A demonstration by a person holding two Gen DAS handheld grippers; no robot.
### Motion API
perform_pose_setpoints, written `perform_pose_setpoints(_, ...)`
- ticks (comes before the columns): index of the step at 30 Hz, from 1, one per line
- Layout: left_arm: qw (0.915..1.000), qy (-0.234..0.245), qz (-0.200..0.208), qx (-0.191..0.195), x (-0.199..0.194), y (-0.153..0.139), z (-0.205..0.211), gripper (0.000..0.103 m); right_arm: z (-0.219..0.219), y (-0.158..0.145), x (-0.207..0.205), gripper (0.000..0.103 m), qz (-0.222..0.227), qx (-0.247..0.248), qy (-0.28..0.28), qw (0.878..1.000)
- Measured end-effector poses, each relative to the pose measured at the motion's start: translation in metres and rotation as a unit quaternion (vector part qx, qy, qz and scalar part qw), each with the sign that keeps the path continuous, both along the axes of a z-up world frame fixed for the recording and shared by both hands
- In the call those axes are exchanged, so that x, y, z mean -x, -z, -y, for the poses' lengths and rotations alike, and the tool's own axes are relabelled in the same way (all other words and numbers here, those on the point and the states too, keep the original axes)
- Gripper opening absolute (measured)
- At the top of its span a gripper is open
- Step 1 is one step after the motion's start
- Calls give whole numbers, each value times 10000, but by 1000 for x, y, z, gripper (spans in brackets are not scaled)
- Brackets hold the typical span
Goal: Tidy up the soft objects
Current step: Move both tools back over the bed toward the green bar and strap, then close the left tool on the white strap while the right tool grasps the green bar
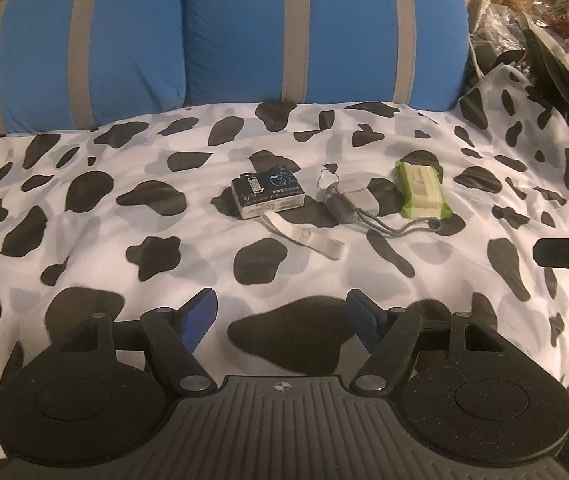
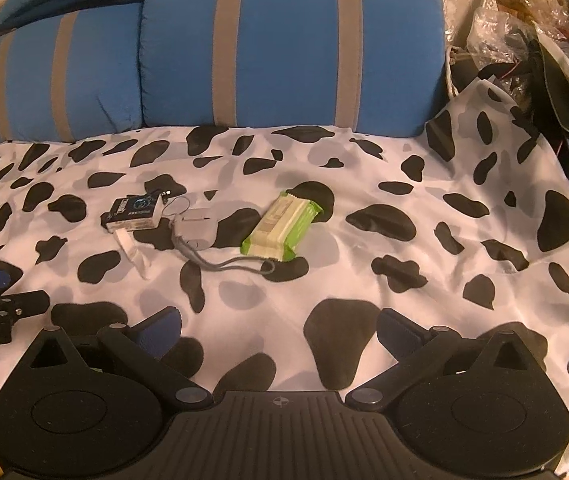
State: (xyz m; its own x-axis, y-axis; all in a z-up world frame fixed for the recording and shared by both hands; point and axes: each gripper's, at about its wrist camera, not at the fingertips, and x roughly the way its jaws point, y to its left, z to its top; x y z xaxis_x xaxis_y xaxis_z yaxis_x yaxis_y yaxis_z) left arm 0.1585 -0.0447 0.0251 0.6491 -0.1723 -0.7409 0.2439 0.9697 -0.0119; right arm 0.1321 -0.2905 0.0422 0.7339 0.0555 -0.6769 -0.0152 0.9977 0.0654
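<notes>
A cow-patterned sheet (image 1: 84, 240) covered the bed, with two blue pillows (image 1: 324, 40) striped in grey lying side by side along its far edge. No container held any of the items; all lay loose on the sheet.

The left gripper (image 1: 280, 316) hovered above the sheet, its blue-padded fingers (image 1: 200, 316) spread wide apart, holding and touching nothing. The right gripper (image 2: 280, 330) likewise stood wide open over the sheet, its fingers (image 2: 396, 328) empty. Each gripper showed at the edge of the other's view, so the two were side by side.

Ahead of the left gripper, well apart from its fingertips, lay a small dark box (image 1: 268, 194) with a white strap (image 1: 304, 240) trailing toward the gripper. Just right of the box lay a grey pouch (image 1: 352, 200) with a grey cord (image 1: 404, 228) curling to the right. Beyond that, ahead and to the right, lay a green tissue pack (image 1: 422, 190).

From the right gripper, the tissue pack (image 2: 280, 228) lay straight ahead, well apart, its long axis running diagonally from near-left to far-right. The pouch (image 2: 196, 230) and box (image 2: 134, 212) lay ahead to the left. A cluttered heap of plastic bags (image 2: 524, 40) lay at the far right.
</notes>
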Motion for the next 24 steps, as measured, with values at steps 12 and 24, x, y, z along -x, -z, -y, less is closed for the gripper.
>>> perform_pose_setpoints(12, 9983, -230, -432, 327, -61, 27, 7, 70, 9, 6, -42, 103, -114, 41, -7, 9999)
perform_pose_setpoints(24, 9945, -361, -857, 477, -124, 65, 20, 70, 19, 13, -71, 103, -203, 145, -5, 9997)
